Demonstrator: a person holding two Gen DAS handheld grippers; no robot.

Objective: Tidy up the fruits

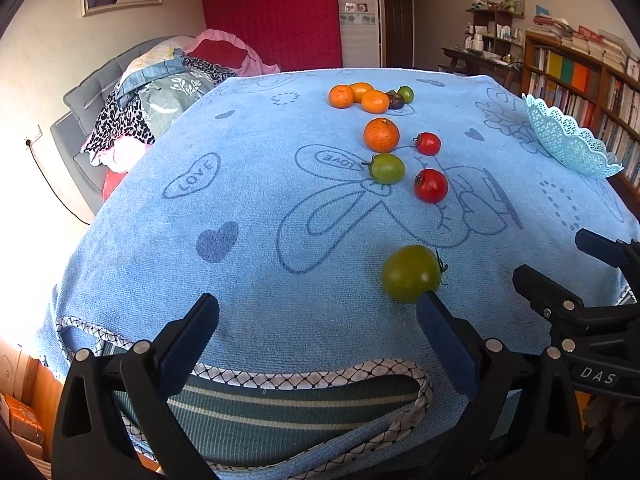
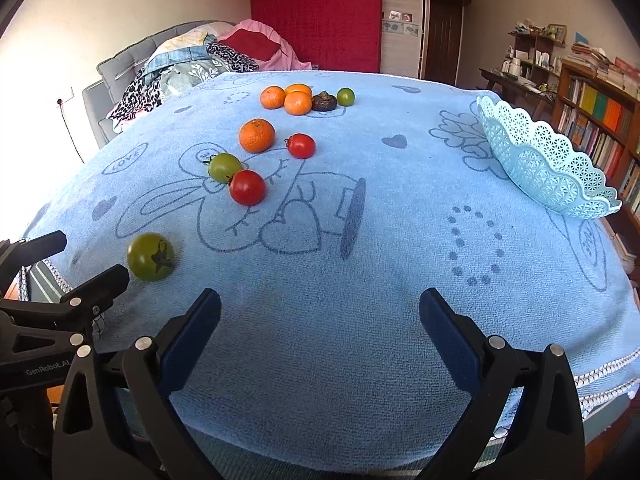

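Observation:
Fruit lies scattered on a blue towel (image 1: 248, 216) (image 2: 380, 280). Nearest me is a green tomato (image 1: 410, 273) (image 2: 151, 256), just beyond my left gripper's right fingertip. Further back sit a red tomato (image 1: 431, 185) (image 2: 247, 187), a second green tomato (image 1: 386, 168) (image 2: 225, 167), a smaller red tomato (image 1: 427, 143) (image 2: 301, 145) and an orange (image 1: 381, 134) (image 2: 257, 135). A far cluster of oranges (image 1: 360, 96) (image 2: 292, 98) includes a dark fruit (image 2: 324, 102) and a small green one (image 2: 345, 96). The light-blue lattice basket (image 1: 568, 136) (image 2: 540, 160) stands at the right. My left gripper (image 1: 318, 312) and right gripper (image 2: 320, 308) are open and hold nothing.
The towel's near edge hangs over a green striped cloth (image 1: 296, 404). A pile of clothes (image 1: 152, 96) lies at the far left, and a bookshelf (image 1: 580, 76) stands behind the basket. Each gripper shows in the other's view: the right one (image 1: 576, 276), the left one (image 2: 80, 268).

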